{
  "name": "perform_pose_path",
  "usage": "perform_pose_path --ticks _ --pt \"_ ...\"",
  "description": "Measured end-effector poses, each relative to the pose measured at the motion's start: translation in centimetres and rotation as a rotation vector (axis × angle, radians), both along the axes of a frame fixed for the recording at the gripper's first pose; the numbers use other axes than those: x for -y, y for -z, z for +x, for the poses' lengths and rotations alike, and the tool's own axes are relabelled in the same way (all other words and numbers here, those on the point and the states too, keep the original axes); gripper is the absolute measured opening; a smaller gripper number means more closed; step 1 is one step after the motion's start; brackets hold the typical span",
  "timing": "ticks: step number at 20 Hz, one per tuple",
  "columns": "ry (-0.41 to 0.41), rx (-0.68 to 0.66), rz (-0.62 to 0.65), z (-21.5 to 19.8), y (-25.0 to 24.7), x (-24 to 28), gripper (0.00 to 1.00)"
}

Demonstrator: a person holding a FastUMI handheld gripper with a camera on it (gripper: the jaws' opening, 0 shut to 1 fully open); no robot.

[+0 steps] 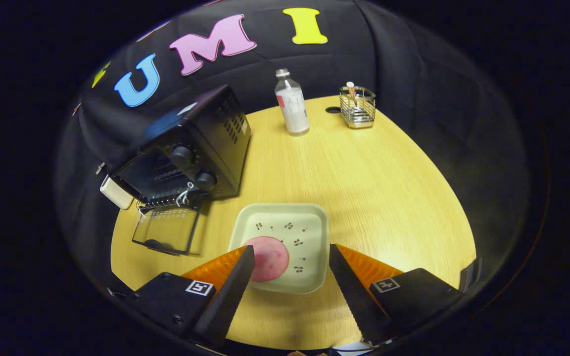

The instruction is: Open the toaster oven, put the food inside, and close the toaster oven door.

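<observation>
The gripper (pixel 292 259) hangs above the near part of the table (pixel 374 188) with its two fingers spread wide, nothing pinched between them. Under the gap sits a pale square plate (pixel 309 232) with small cherry prints, close to the table's near edge. On the plate lies the food (pixel 271 257), a round pink slice (it looks like sausage or ham, though the kind cannot be told for sure). It rests in the plate's near left corner, and the tip of the left finger (pixel 238 277) overlaps its edge in the view; whether the finger touches it cannot be told. The right finger (pixel 347 277) stands over the plate's near right corner.

The toaster oven (pixel 191 143) stands by the table's left edge, a dark box with two round knobs (pixel 193 168) on its front and vent slots on its side. Its glass door (pixel 166 230) is folded all the way down, lying flat toward the near side, with the wire rack visible in the opening behind it. A small white block (pixel 116 192) sits just left of the oven at the table's left edge.

Toward the far edge stands a clear plastic bottle (pixel 291 104) with a pale cap, upright. Near it, at the far right, is a wire mesh holder (pixel 357 106) with a thin stick standing in it. A small dark round hole (pixel 333 110) shows in the tabletop between the two.
</observation>
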State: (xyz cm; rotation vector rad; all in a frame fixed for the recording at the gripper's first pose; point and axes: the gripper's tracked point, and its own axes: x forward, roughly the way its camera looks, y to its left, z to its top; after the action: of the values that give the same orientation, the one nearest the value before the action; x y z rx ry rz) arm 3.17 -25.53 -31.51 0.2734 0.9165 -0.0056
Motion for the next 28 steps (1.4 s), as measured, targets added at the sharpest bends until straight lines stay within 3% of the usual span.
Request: perform_pose_path --ticks 7,13,14,16,18,19,21,25,28 --pt "-0.015 -0.145 0.150 -0.4 4.1 -1.3 1.00" --pt "0.001 -0.166 0.123 0.0 4.5 -1.4 0.96" --pt "0.015 -0.167 0.102 0.0 4.7 -1.1 0.90" --pt "0.026 -0.173 0.107 0.4 4.9 -1.0 0.67" --pt "0.034 -0.183 0.062 0.2 5.2 -0.1 0.60" --pt "0.036 -0.185 0.035 0.1 5.4 0.4 0.44" --pt "0.011 -0.187 -0.004 -0.1 5.5 0.6 0.21" --pt "-0.078 -0.189 -0.142 -0.1 5.4 0.5 0.19" --pt "-0.124 -0.161 -0.166 0.2 5.7 0.4 0.16"
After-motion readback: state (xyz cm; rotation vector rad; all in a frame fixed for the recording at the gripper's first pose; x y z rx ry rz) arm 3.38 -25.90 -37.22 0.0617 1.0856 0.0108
